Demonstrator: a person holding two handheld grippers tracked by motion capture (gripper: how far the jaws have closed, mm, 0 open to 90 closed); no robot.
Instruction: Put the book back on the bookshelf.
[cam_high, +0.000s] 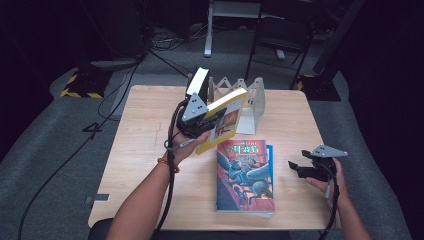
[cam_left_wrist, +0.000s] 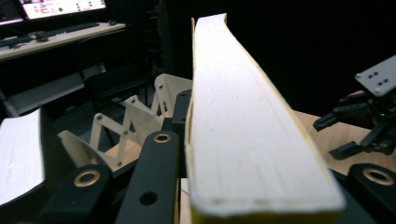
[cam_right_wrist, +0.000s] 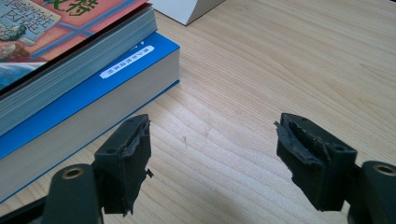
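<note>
Left gripper (cam_high: 202, 117) clamps the yellow book (cam_high: 226, 119), tilted near the rack (cam_high: 252, 97); a loose grip risks slippage. Right gripper (cam_right_wrist: 212, 158) stands open and empty beside the stacked books (cam_high: 245, 175).

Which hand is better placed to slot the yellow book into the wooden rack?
Left. The left gripper already grips the yellow book beside the rack; the right gripper hangs open by the stacked books.
</note>
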